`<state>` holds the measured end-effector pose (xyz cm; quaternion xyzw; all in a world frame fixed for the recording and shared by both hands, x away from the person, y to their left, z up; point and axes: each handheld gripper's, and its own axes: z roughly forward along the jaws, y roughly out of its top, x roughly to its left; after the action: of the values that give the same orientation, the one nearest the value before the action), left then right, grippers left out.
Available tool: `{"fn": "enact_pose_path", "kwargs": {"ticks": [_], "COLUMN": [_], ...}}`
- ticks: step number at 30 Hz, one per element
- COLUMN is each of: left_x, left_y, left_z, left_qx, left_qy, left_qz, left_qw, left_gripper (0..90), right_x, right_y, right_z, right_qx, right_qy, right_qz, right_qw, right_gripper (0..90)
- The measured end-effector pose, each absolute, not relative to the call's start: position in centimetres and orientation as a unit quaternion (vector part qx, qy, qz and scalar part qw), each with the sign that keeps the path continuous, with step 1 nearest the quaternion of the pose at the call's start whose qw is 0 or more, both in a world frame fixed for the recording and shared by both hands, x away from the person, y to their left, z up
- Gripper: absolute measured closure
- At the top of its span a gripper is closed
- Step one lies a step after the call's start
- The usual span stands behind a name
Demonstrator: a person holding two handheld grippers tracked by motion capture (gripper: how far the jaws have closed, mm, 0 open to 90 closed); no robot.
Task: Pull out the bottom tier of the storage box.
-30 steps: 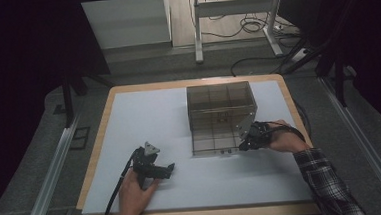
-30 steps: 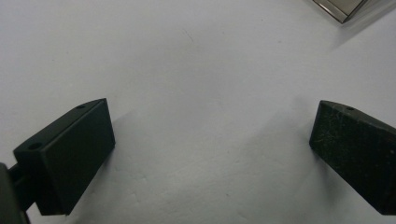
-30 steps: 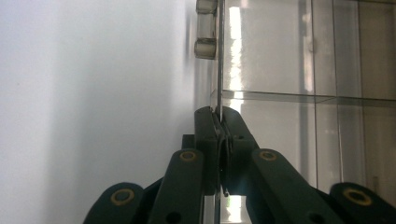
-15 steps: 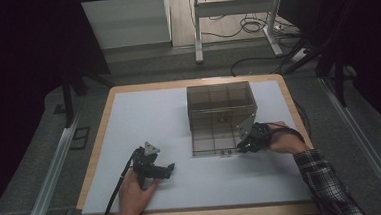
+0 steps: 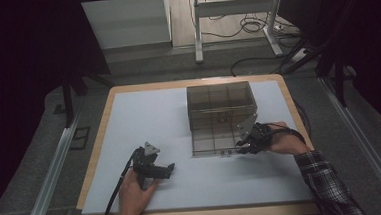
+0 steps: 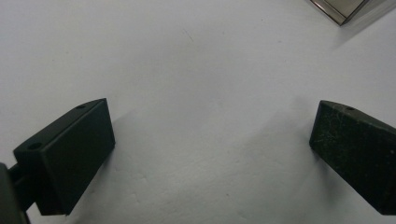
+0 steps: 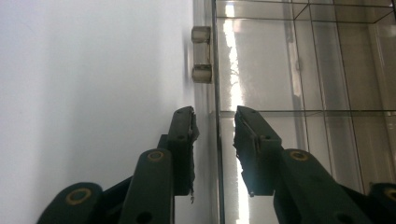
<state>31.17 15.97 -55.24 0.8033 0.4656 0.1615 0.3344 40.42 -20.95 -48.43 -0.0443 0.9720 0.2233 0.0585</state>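
Observation:
A clear, smoke-tinted box (image 5: 222, 116) with inner compartments stands right of centre on the white mat (image 5: 144, 115). My right gripper (image 5: 241, 145) sits at its front right bottom corner. In the right gripper view the jaws (image 7: 215, 116) straddle the thin edge of a clear panel (image 7: 217, 84) without touching it. They have just been opening, and the panel edge is still between them. A small clear block (image 7: 201, 54) sits on that edge farther along. My left gripper (image 5: 171, 169) rests on the mat at the front left, its jaws (image 6: 212, 140) wide open over bare mat.
The mat lies on a wooden-rimmed board (image 5: 104, 118). A corner of the box (image 6: 338, 9) shows in the left gripper view. Metal rails (image 5: 52, 171) run along both sides of the table. Beyond the far edge are table legs (image 5: 197, 32) and cables on the floor.

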Motion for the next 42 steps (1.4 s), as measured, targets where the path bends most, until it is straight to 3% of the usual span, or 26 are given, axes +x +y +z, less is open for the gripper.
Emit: {"fn": "enact_pose_path", "kwargs": {"ticks": [42], "left_x": [31.2], "left_y": [15.9], "left_z": [-55.3], "left_qx": [0.802], "left_qy": [0.466], "left_qz": [0.162], "left_qw": [0.336], "left_gripper": [0.0], "right_x": [38.3], "right_y": [-22.3], "right_z": [-46.7], "right_qx": [0.03], "right_qy": [0.956], "right_qz": [0.275], "right_qw": [0.098], "right_gripper": [39.9]}}
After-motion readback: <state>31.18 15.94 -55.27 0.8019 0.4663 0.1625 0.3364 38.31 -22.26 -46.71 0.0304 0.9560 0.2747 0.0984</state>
